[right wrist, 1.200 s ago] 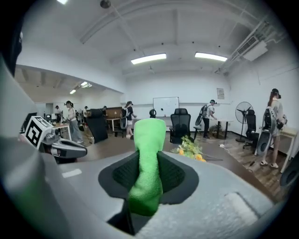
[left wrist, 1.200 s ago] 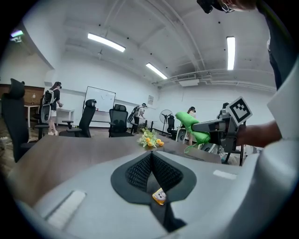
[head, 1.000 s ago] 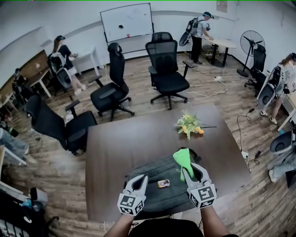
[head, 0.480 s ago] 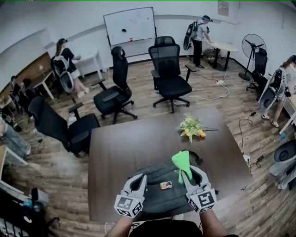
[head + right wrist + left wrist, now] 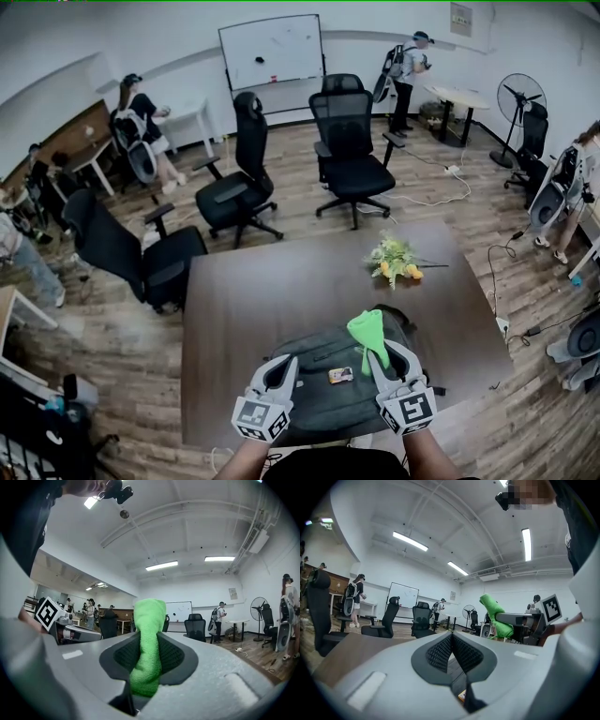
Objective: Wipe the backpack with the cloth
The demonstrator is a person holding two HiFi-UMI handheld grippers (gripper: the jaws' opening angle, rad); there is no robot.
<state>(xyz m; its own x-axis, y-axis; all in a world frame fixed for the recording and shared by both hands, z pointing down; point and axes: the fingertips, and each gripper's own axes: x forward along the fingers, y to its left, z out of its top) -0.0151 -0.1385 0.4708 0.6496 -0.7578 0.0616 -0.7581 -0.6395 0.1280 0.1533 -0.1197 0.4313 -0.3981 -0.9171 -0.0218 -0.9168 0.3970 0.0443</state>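
The right gripper [image 5: 379, 349] clamps the cloth [image 5: 367, 328] upright above the backpack [image 5: 319, 405] on the desk [image 5: 272, 291], ready to wipe; the left gripper [image 5: 280, 366], closed and empty, hovers beside, perhaps to steady.

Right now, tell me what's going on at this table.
Two hand-held grippers hang above a dark backpack lying on the brown table. The right gripper is shut on a green cloth that sticks up from its fingers. The left gripper is shut and empty. The cloth is not on the backpack yet.
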